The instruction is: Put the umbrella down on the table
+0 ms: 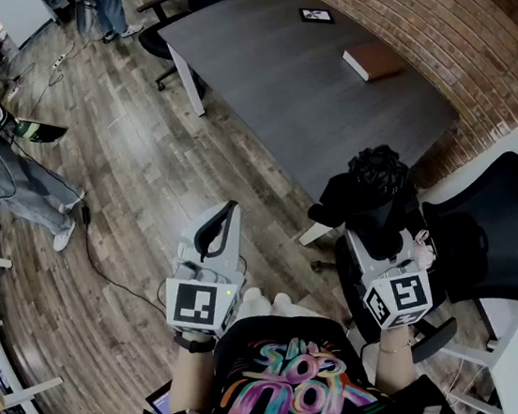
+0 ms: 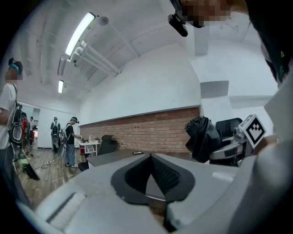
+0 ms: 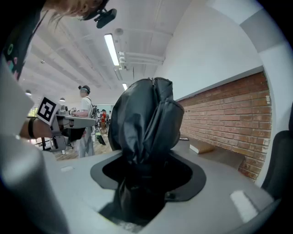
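Right gripper [image 3: 145,170]: fingers clamped on the folded black umbrella [image 3: 145,121], which juts out ahead of them, held in the air. Left gripper [image 2: 151,160]: fingers together, nothing between them. We see the table [image 1: 299,82] ahead of both sets of fingers, with a book [image 1: 372,60] on its far side. A chair [image 1: 504,235] stands just right of the right fingers.

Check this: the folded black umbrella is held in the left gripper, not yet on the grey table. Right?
No: the right gripper holds the umbrella, as the right gripper view shows. It is not yet on the grey table.
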`<state>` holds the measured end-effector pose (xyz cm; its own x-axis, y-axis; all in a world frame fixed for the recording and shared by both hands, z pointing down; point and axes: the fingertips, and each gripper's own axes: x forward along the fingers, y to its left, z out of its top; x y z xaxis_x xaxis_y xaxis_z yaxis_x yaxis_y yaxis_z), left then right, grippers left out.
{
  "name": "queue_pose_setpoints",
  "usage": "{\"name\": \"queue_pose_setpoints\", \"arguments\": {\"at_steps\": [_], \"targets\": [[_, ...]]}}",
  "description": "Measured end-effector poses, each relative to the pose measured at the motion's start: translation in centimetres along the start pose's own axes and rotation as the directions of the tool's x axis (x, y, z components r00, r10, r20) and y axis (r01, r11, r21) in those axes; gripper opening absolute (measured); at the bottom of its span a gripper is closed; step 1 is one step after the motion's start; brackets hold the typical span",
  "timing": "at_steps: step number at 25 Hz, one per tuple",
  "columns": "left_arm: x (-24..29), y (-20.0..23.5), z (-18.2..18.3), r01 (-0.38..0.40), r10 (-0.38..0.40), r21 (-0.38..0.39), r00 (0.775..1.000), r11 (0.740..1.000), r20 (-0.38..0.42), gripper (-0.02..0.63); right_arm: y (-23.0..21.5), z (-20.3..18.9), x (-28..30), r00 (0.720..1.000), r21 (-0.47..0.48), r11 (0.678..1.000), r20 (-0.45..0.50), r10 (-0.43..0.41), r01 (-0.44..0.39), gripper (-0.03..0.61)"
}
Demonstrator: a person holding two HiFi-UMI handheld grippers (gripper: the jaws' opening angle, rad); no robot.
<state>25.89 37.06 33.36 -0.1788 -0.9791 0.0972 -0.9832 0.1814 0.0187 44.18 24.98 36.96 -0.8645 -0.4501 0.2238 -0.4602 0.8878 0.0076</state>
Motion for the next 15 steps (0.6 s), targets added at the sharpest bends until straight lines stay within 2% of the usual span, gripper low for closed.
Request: {"name": "queue_pose_setpoints", "arguments": {"at_steps": [6, 15], "targets": [[0.2, -0.9, 0.0, -0.001, 0.002, 0.025, 1.000, 1.000, -0.011, 0.002, -0.2, -0.2, -0.1, 1.000, 0.043, 0.999, 0.003, 0.020, -0.020, 0.239], [-0.4, -1.2, -0.6, -0.028, 0.028, 0.019, 0.999, 0.999, -0.036, 0.002, 0.4, -0.2, 0.2, 0.998, 0.094, 0.993, 0.012, 0.065, -0.066, 0.241]]}}
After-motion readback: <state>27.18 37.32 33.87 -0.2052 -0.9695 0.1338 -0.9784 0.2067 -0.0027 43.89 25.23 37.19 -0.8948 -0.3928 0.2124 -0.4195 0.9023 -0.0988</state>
